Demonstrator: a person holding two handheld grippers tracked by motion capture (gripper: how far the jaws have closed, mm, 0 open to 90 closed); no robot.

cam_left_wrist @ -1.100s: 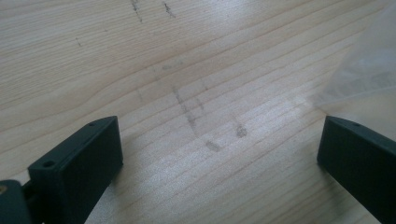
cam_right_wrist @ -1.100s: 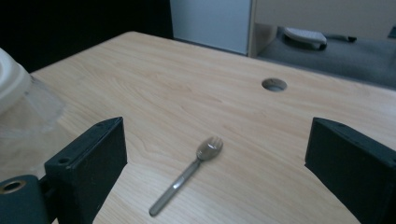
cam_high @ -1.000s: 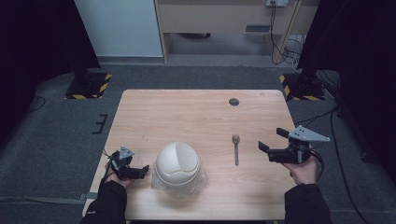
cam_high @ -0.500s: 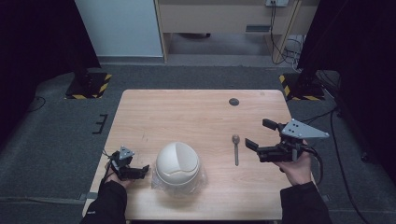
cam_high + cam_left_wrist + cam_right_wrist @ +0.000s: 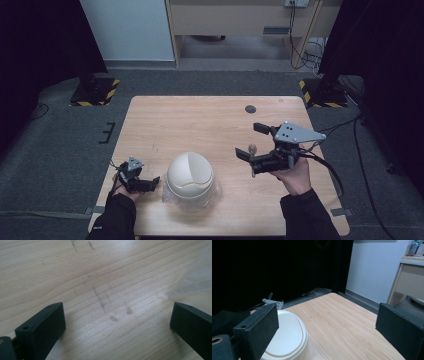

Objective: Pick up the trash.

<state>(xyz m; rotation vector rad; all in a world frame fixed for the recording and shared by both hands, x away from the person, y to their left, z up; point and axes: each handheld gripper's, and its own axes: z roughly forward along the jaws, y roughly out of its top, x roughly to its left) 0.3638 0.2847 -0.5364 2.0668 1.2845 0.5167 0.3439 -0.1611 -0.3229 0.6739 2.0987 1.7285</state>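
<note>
A white domed lid (image 5: 190, 175) rests on a clear plastic sheet (image 5: 212, 192) near the table's front edge. My left gripper (image 5: 150, 183) lies low on the wood just left of it, open, with bare wood between its jaws (image 5: 117, 322) and the plastic sheet (image 5: 197, 277) at its right jaw. Held above the table, my right gripper (image 5: 251, 141) is open and points left. A metal spoon (image 5: 252, 148) peeks out between its jaws, the handle hidden beneath it. The right gripper view (image 5: 327, 325) looks across the white lid (image 5: 287, 337) toward the left gripper (image 5: 272, 302).
A small dark disc (image 5: 250, 109) lies near the table's far right. The wooden table (image 5: 190, 125) has bare wood across its far half. Black-and-yellow stand bases (image 5: 95, 92) sit on the floor beyond both far corners.
My right gripper has moved left from the table's right edge until it is over the spoon, now covering the handle. The left gripper and the lid have not moved.
</note>
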